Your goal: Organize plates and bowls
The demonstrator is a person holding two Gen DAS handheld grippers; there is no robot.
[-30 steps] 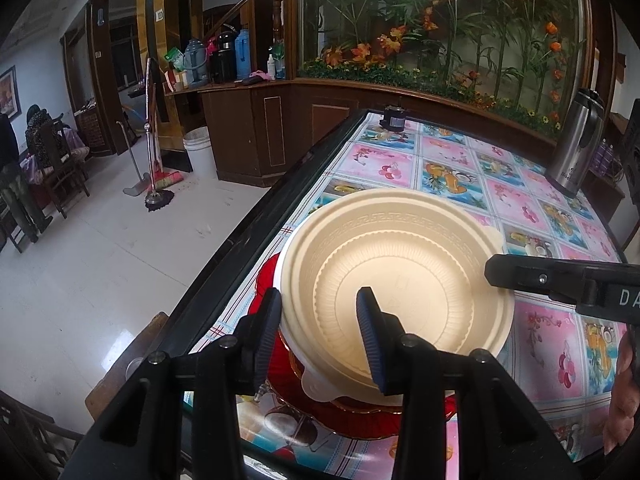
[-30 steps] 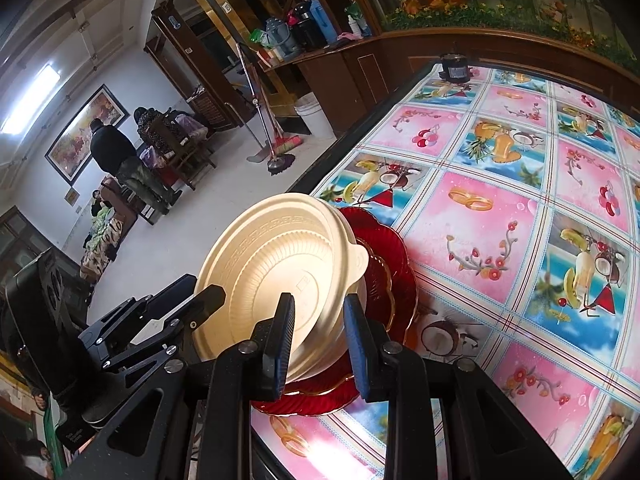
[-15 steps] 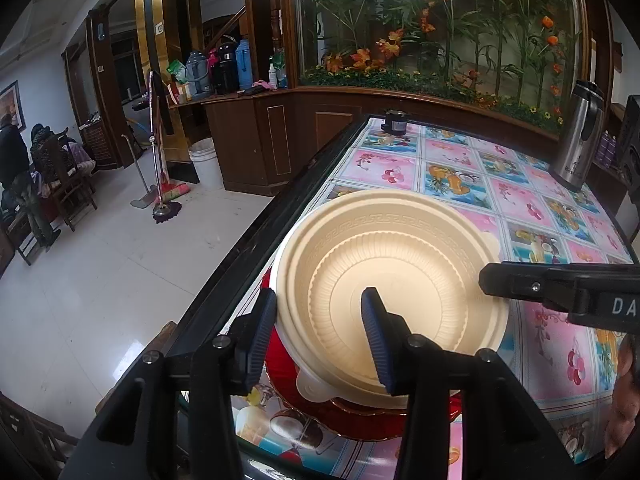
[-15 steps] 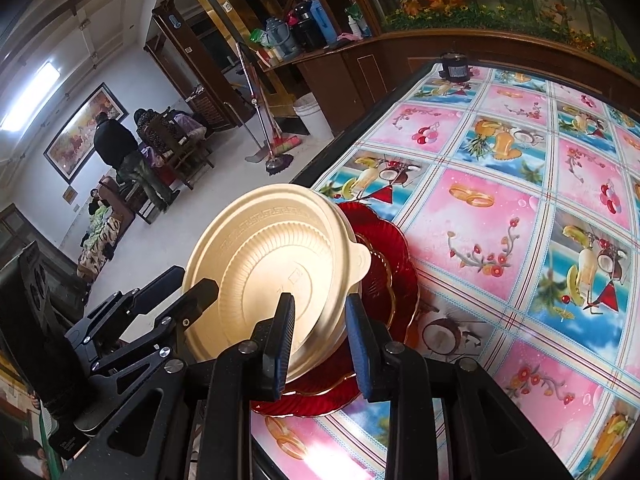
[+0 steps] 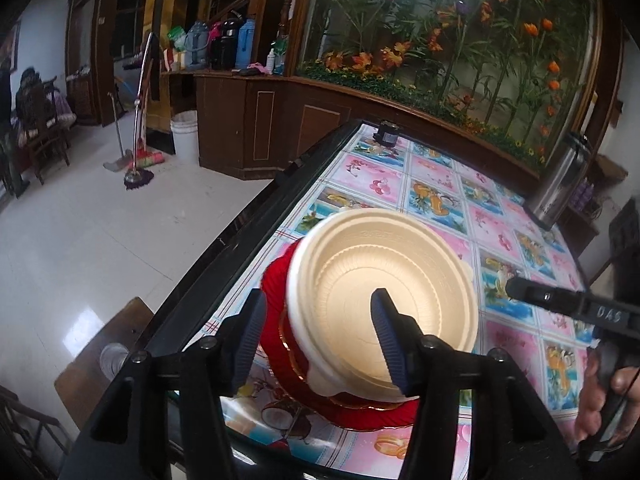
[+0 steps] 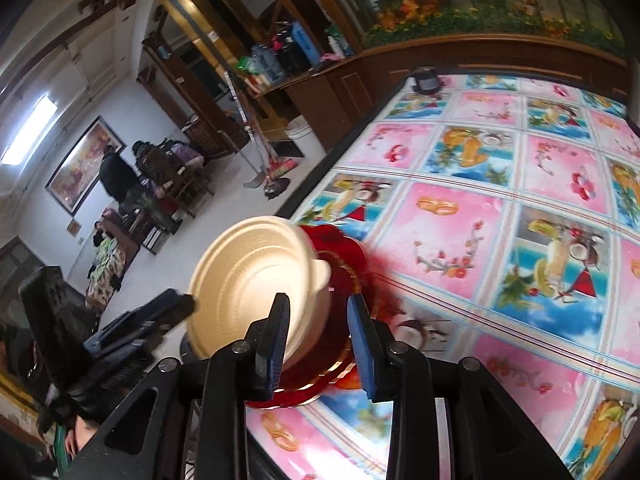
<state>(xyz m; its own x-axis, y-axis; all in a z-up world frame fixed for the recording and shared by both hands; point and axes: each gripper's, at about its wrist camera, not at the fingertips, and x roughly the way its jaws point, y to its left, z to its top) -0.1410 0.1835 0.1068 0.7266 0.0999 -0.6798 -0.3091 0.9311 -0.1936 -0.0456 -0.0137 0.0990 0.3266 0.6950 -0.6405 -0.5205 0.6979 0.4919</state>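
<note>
A cream plastic bowl point(image 5: 384, 280) sits on a stack of red plates point(image 5: 276, 280) at the near left corner of the table. My left gripper point(image 5: 320, 336) straddles the bowl's near rim. Its jaws are opening, one pad outside the wall and one over the inside, and neither presses on it. In the right wrist view the bowl point(image 6: 248, 276) and the red plates point(image 6: 344, 256) look blurred. My right gripper point(image 6: 318, 340) has the bowl's wall between its opening jaws, with a gap on the right side. The right gripper's finger point(image 5: 560, 300) reaches in beside the bowl.
The table's black edge point(image 5: 224, 252) runs close along the plates. A steel thermos point(image 5: 560, 184) and a small dark jar point(image 5: 386, 134) stand at the far end. A wooden stool point(image 5: 104, 356) is below the corner. A hand point(image 5: 600, 400) holds the right tool.
Both pairs of jaws have spread wider. Both grippers have drawn back from the bowl, which now looks smaller and stays on the red plates.
</note>
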